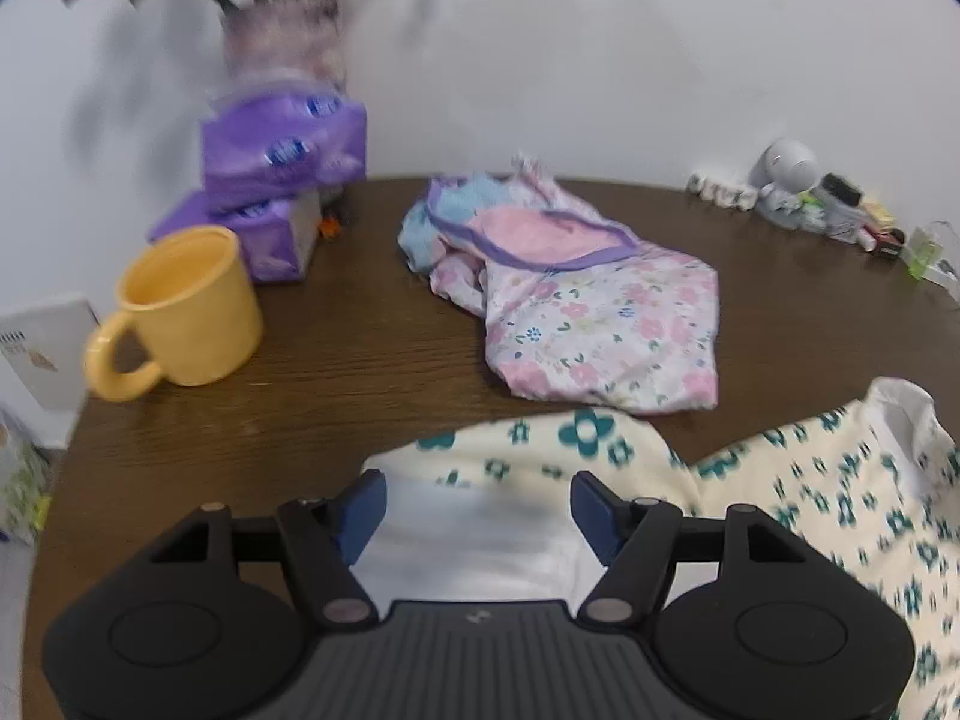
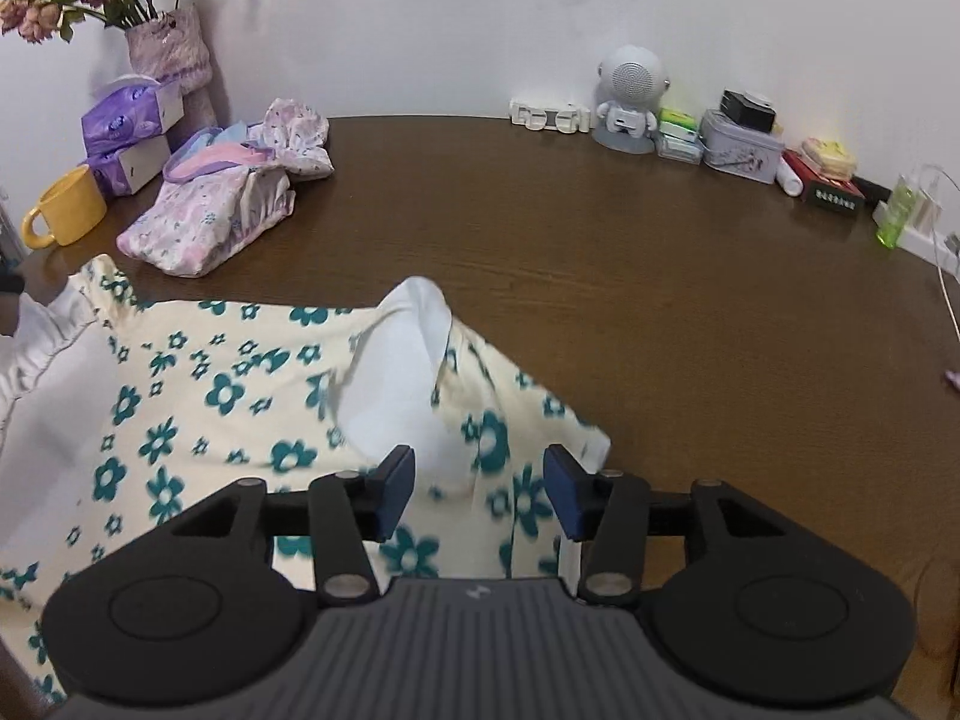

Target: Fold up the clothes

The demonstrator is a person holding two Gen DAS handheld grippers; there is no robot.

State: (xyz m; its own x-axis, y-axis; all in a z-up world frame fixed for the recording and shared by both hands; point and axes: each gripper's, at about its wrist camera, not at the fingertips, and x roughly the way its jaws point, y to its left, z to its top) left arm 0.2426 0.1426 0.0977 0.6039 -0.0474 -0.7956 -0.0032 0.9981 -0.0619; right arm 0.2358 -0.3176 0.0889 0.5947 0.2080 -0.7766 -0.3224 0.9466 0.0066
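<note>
A cream garment with teal flowers (image 2: 198,396) lies spread on the near side of the brown table (image 2: 600,252), white lining showing at a raised fold (image 2: 408,360). My right gripper (image 2: 479,492) is open above its right edge, the cloth lying between and below the blue pads (image 2: 396,489). In the left wrist view the same garment (image 1: 828,480) fills the lower right. My left gripper (image 1: 477,510) is open over its white-lined hem (image 1: 480,528). A folded pink floral garment (image 1: 600,324) sits further back, seen from the right wrist too (image 2: 210,216).
A yellow mug (image 1: 186,312) and purple tissue packs (image 1: 282,150) stand at the table's left, with a vase of flowers (image 2: 168,42) behind. Along the back right wall sit a white robot-shaped speaker (image 2: 627,99), a tin (image 2: 741,147) and small boxes.
</note>
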